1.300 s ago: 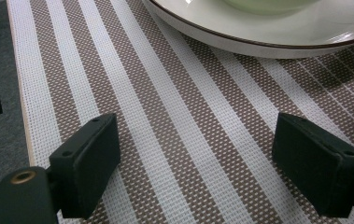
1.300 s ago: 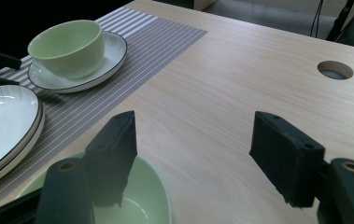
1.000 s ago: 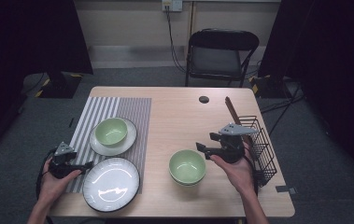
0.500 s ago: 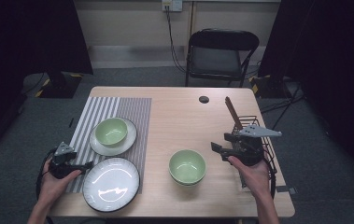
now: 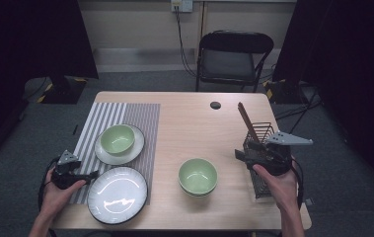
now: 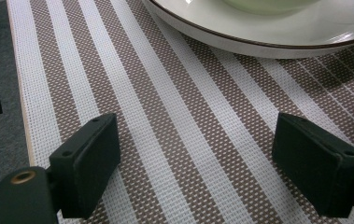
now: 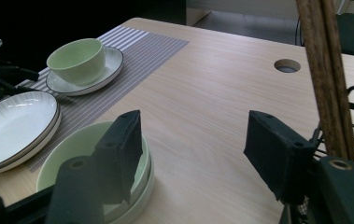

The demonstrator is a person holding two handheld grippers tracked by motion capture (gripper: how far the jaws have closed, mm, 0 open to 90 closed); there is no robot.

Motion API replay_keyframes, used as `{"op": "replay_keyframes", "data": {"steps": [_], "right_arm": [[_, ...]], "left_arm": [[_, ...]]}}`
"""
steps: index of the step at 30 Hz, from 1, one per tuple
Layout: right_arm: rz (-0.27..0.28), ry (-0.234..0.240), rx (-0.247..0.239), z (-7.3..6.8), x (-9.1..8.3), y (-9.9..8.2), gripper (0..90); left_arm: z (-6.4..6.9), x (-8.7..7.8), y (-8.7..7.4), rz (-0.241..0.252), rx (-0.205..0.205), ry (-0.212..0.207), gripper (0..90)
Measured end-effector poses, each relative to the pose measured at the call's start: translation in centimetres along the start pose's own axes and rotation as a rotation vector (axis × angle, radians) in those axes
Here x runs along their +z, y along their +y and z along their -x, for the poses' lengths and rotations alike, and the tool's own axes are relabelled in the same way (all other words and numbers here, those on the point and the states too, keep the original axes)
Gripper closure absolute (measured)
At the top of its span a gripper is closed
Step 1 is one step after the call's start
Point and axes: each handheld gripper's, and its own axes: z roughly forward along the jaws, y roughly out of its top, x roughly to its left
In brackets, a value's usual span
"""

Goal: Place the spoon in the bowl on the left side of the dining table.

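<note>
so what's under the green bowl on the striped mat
The green bowl sits on a small white plate with a dark rim, which lies on the striped placemat. The plate's middle is covered by the bowl, so nothing can be told about it.

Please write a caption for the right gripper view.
Open right gripper above the wooden table, beside stacked green bowls.

Light wooden table, rectangular, with a round cable hole near its far edge. Grey carpet floor all around the table. Black folding chair just beyond the table's far side, facing it. Behind the chair, a pale wall with a socket box and a cable dropping from it. Dark curtains left and right of the table. Lighting even, from overhead.
</note>
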Motion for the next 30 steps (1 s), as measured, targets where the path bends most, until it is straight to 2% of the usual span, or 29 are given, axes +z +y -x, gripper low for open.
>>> {"op": "replay_keyframes", "data": {"steps": [6,9,18,27,30], "right_arm": [[-0.002,-0.006,0.011,0.7,-0.3,-0.3,39.5],[-0.026,-0.006,0.014,1.2,-0.1,-0.6,42.4],[0.023,-0.028,0.023,1.7,-1.7,-0.3,43.0],[-0.016,-0.056,0.042,2.6,-1.4,-1.3,45.4],[-0.033,-0.06,0.03,2.8,-1.1,-1.5,46.0]], "left_arm": [[0.0,0.0,0.0,0.0,-0.001,-0.001,14.9],[0.0,0.0,0.0,0.0,-0.001,-0.001,14.9],[0.0,0.0,0.0,0.0,-0.001,-0.001,14.9],[0.0,0.0,0.0,0.0,-0.001,-0.001,14.9],[0.0,0.0,0.0,0.0,-0.001,-0.001,14.9]]}}
